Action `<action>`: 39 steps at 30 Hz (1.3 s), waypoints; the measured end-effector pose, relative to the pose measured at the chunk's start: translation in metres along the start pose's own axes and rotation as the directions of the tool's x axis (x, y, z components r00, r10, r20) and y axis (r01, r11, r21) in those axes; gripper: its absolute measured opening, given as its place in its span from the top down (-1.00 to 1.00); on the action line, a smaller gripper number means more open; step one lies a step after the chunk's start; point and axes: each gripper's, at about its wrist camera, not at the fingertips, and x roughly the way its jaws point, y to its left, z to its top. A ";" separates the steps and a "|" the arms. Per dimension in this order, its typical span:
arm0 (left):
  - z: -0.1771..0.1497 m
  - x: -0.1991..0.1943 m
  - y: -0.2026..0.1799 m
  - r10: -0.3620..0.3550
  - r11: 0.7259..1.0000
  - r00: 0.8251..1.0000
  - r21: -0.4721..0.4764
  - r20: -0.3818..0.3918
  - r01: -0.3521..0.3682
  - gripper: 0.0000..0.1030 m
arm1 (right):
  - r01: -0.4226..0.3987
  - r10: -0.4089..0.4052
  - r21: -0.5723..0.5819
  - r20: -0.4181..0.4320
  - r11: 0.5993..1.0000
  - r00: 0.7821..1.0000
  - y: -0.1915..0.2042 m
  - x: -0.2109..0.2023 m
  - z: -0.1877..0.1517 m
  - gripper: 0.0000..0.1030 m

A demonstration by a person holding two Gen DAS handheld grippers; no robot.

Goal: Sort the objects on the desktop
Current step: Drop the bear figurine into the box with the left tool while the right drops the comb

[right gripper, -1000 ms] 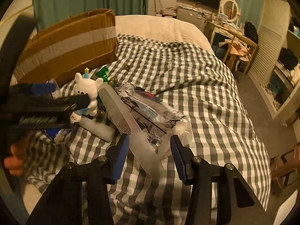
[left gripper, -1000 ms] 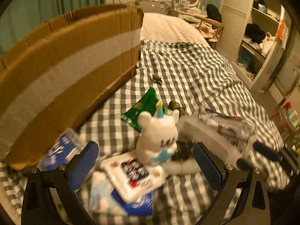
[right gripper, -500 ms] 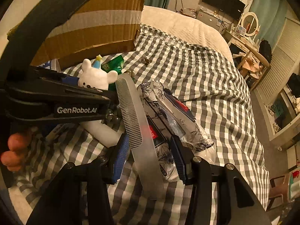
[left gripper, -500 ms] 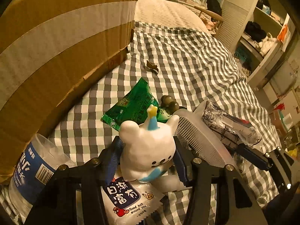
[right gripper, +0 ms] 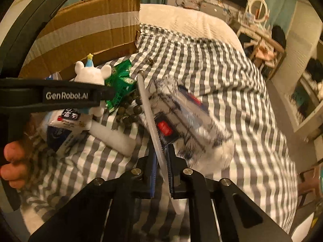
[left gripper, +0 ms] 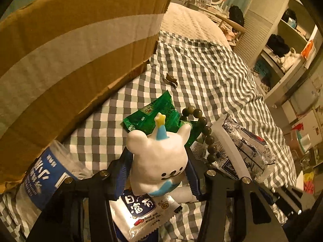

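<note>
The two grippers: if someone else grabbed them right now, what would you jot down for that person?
Left gripper: shut on the white bear figure.
Right gripper: shut on the pale comb.
On the checked bedspread: green packet, bead string, water bottle, snack sachet, floral pouch.
Cardboard box stands behind them.
Done: two items gripped. Left: nothing visibly sorted yet.

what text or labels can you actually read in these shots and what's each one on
"GenRobot.AI": white lettering on the side of the left gripper.
"日富有": large characters on the white snack packet under the bear figurine; the small English line below is too blurred to read.
Water bottle: white characters on a blue label, too blurred to read.
Floral tissue pack: small script, too small to read.
</note>
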 end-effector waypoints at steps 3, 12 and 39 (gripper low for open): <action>0.000 -0.007 0.002 -0.012 1.000 1.000 -0.010 0.013 0.012 -0.01 | -0.035 0.035 0.067 -0.001 0.997 0.999 -0.006 -0.010 -0.004 0.88; -0.002 -0.045 -0.004 0.017 0.998 0.990 0.053 0.141 -0.024 0.00 | -0.089 0.087 0.211 0.019 0.973 0.996 -0.007 -0.037 -0.013 0.94; 0.091 -0.172 0.131 0.081 0.981 0.919 -0.192 0.385 -0.006 0.00 | -0.357 0.326 0.044 0.314 0.933 0.892 0.093 -0.105 0.181 0.94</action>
